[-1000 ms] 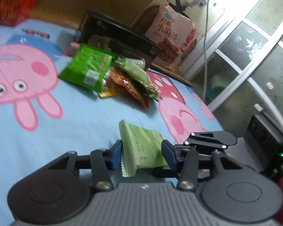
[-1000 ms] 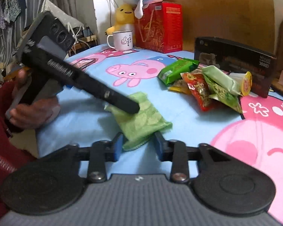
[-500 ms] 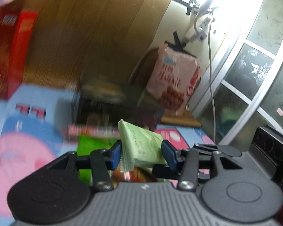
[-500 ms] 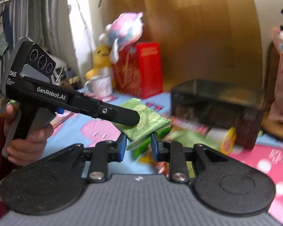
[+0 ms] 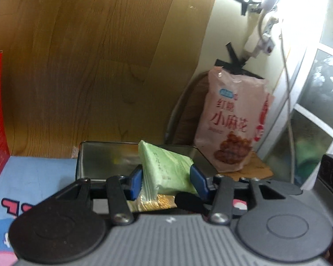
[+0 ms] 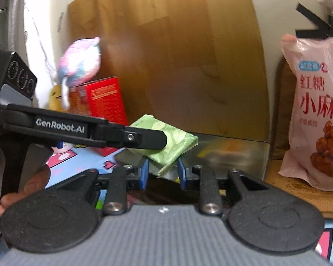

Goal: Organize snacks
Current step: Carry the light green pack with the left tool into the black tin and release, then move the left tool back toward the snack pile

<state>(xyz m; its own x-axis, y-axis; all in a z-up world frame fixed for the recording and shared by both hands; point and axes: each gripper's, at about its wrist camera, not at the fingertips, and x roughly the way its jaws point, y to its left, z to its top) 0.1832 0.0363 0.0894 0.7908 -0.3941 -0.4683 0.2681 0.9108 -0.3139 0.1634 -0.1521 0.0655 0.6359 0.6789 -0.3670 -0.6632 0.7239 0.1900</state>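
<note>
Above the open black box (image 5: 88, 161) near the table's back edge, the left gripper (image 5: 166, 182) clamps a green snack packet (image 5: 166, 168). The right gripper (image 6: 162, 173) pinches its corner. Box contents are blurred; the left gripper's finger (image 6: 144, 138) hides part of the packet.

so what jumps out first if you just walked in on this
The pale green snack packet, pinched between the left gripper and the right gripper just in front of the open metal tin. Behind and to the right, a tall pink bag of fried dough twists stands against the wall, and a red box sits at the left.
</note>
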